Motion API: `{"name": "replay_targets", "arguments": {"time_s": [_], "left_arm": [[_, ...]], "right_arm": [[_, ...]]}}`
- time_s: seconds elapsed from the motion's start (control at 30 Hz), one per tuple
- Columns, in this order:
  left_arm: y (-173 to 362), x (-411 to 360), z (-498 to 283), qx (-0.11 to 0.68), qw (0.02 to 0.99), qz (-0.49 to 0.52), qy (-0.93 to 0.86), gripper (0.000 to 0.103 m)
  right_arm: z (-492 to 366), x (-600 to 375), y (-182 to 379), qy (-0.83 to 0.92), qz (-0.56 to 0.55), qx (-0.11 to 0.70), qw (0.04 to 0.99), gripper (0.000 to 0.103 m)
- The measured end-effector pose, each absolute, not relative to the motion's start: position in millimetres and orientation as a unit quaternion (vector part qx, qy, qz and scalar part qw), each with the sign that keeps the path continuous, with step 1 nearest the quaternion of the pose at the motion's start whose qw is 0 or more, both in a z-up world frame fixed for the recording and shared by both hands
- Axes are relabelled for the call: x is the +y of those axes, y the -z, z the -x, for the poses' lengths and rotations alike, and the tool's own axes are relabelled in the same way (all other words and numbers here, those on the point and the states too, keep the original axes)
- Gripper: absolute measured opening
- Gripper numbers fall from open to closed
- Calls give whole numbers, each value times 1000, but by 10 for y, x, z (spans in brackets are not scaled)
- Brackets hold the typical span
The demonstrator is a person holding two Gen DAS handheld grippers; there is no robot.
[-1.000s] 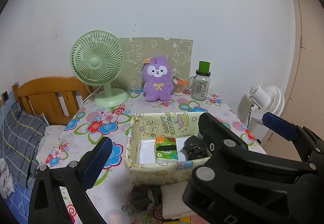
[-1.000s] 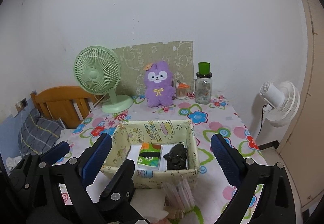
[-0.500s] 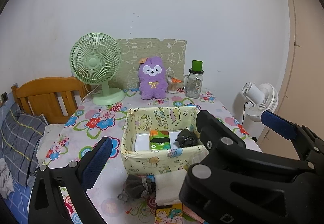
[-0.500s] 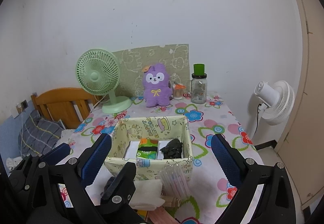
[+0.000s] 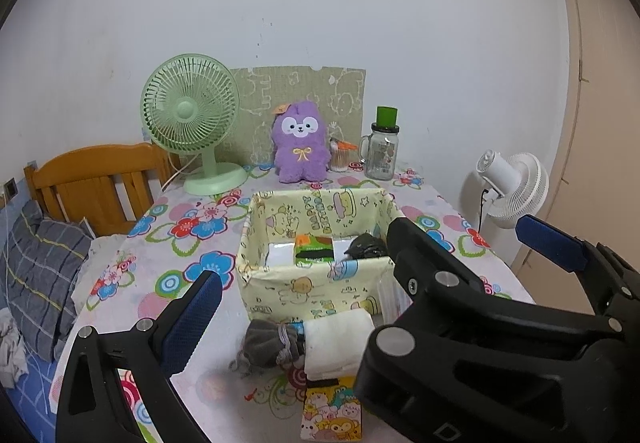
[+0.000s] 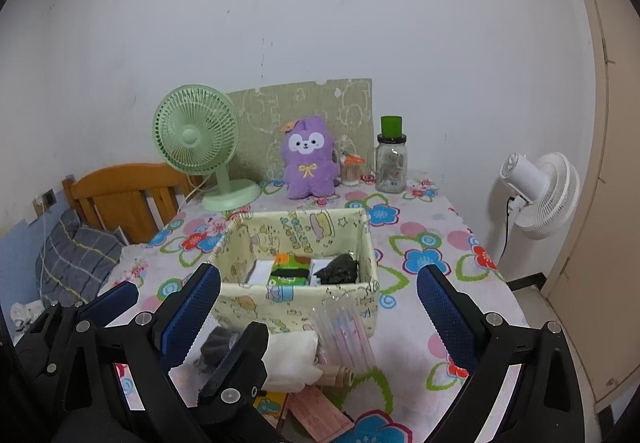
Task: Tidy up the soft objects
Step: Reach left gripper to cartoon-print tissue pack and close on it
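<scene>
1. Both sets of fingers are spread wide and hold nothing. The left gripper and the right gripper hover over the near edge of the desk, in front of the box.
2. A grey bundle and a white roll lie touching each other on the desk, just in front of the box.
3. A clear sleeve leans against the box's front wall, right of the roll.
4. Inside the box lie a green pack, a black wad to its right, and something white beneath them.
5. Risks, as I judge them: the grippers crowd each other and could collide; a pinch on the roll could unroll it or drag the bundle along; a low approach could knock the sleeve or shove the light box.
6. The bundle looks limp and banded; the roll looks plush and loosely wound.
</scene>
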State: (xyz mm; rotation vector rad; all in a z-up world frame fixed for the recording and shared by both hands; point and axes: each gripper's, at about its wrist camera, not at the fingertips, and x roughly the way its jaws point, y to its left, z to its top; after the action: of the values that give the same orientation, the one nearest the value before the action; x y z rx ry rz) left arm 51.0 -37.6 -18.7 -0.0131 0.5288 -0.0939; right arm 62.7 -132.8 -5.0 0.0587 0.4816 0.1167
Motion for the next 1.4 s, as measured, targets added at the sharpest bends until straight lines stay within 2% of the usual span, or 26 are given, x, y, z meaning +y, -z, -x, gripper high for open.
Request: {"name": "replay_targets", "arguments": {"time_s": [0.87, 1.4], "left_arm": [[610, -442, -428, 276, 960, 5, 53, 102], [975, -477, -520, 317, 947, 10, 50, 101]], "right_arm": [[-537, -1381, 484, -55, -24, 262, 963, 100], [-641, -1378, 882, -56, -29, 302, 951, 100]]}}
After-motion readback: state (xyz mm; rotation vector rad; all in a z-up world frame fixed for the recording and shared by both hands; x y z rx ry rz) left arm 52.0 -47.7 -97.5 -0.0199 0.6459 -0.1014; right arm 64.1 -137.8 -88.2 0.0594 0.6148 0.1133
